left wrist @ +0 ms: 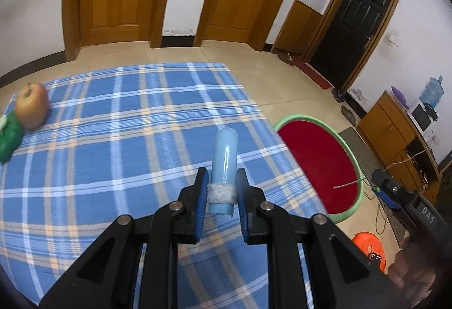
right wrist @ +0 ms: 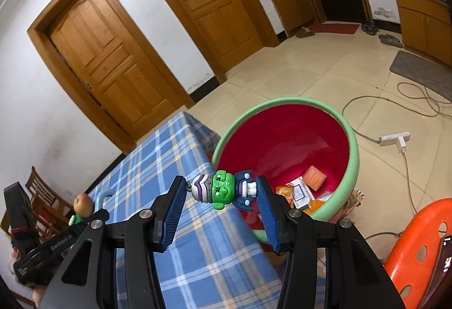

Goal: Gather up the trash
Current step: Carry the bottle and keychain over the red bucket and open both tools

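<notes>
Blue tube point(left wrist: 224, 164) sits clenched in the left claw point(left wrist: 221, 190); the right claw point(right wrist: 221, 193) grips a toy figure point(right wrist: 223, 190) endwise, near the basin point(right wrist: 351, 139), likely for dropping.

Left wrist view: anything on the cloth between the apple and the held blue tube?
Nothing. Between the apple and the blue tube in the left gripper, only bare plaid tablecloth shows.

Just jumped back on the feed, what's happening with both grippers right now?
Trash collection is midway. The left gripper is shut on a light blue tube above the plaid tablecloth. The right gripper clamps a green toy figure near the red bin, which already holds wrappers. An apple remains on the table.
</notes>
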Tool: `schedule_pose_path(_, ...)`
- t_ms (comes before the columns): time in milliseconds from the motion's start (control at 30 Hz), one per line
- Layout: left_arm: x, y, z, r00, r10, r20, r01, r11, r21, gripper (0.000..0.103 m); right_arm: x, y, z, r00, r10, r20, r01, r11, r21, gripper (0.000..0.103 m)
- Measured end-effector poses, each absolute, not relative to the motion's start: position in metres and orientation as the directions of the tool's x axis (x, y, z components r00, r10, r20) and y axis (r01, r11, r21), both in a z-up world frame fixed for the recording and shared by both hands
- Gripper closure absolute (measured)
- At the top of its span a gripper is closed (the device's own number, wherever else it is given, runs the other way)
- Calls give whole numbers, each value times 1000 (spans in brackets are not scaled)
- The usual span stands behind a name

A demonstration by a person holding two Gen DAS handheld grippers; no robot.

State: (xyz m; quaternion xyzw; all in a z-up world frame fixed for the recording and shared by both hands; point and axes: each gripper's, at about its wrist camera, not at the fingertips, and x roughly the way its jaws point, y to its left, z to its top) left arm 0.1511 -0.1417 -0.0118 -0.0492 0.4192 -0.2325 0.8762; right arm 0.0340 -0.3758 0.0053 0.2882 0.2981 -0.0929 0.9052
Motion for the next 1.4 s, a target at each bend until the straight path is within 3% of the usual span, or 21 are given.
schedule_pose_path(633, 160, -234, -17, 457, -504, -733, 506, 825, -251, 84, 47, -423, -27, 763, 8, -646, 421, 753, 506, 50)
schedule_pose_path(1233, 168, -301, -32, 367, -549, -751, 632, 739, -232, 84, 21, -440, -18, 792, -35, -609, 441, 722, 532, 47)
schedule_pose_path(1300, 167, -303, -30, 370, -548, -750, 637, 737, -224, 83, 19, -440, -17, 793, -36, -608, 441, 722, 534, 47)
schedule_pose_path(1400, 164, -300, -25, 379, -556, -740, 632, 739, -231, 72, 18, -438, -15, 795, -35, -606, 437, 725, 532, 47)
